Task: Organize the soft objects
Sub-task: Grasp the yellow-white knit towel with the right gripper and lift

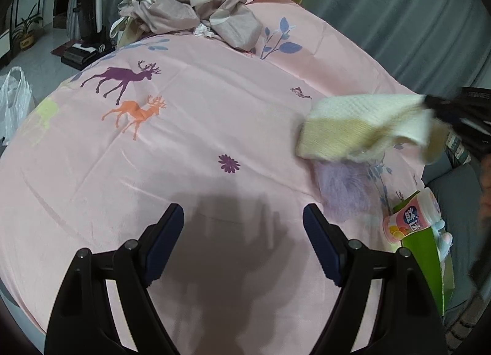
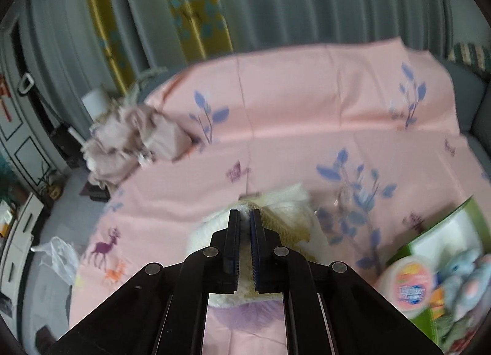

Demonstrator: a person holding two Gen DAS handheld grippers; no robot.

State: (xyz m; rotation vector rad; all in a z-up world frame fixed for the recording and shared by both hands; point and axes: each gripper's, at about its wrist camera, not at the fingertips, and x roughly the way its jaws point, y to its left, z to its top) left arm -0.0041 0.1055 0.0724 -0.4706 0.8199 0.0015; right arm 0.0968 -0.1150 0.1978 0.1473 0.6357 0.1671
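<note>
One cream knitted cloth [image 1: 365,128] hangs lifted at three o'clock of the left view, above the pink sheet [image 1: 190,140] and a lilac fluffy piece [image 1: 340,189]. The right tongs [image 2: 245,217] are nearly closed, pinching its edge; the left tongs [image 1: 242,217] gape wide, holding nothing. Judged best: carry it level toward the green box [image 2: 429,238] at four o'clock, keeping the pinch firm so no fold drags.

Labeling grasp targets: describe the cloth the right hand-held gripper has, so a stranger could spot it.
On the pink deer-print sheet, look near the green box. The cream cloth hangs lifted in the right hand-held gripper, above a purple fluffy item. It alone is pale yellow and waffle-textured.
</note>
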